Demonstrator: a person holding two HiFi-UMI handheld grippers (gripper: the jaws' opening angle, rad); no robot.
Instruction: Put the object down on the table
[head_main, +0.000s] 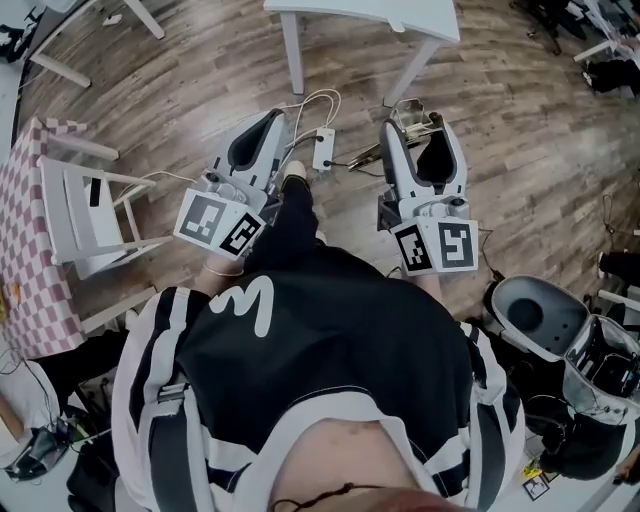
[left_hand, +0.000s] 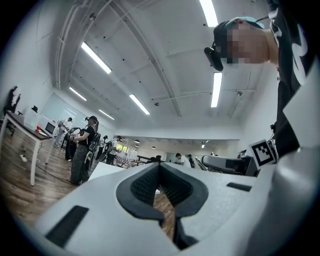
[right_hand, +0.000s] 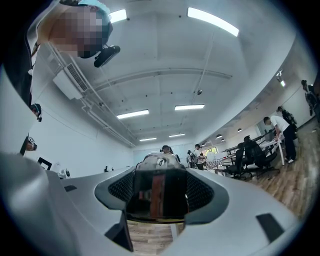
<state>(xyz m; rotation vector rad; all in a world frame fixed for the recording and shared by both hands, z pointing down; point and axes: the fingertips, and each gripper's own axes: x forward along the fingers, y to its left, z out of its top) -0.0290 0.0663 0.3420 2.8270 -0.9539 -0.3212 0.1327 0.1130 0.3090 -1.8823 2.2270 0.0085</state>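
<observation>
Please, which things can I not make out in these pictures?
1. Held object: right gripper view, dark and too close in the right claw; label print blurred.
2. Same object: head view, small, half hidden by the claw.
3. White table: head view, top cut off by the upper edge.

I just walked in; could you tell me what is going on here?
A person stands holding a gripper in each hand. The right gripper has its jaws closed on a clear container. The left gripper is shut and empty. The container is not yet on the white table ahead.
</observation>
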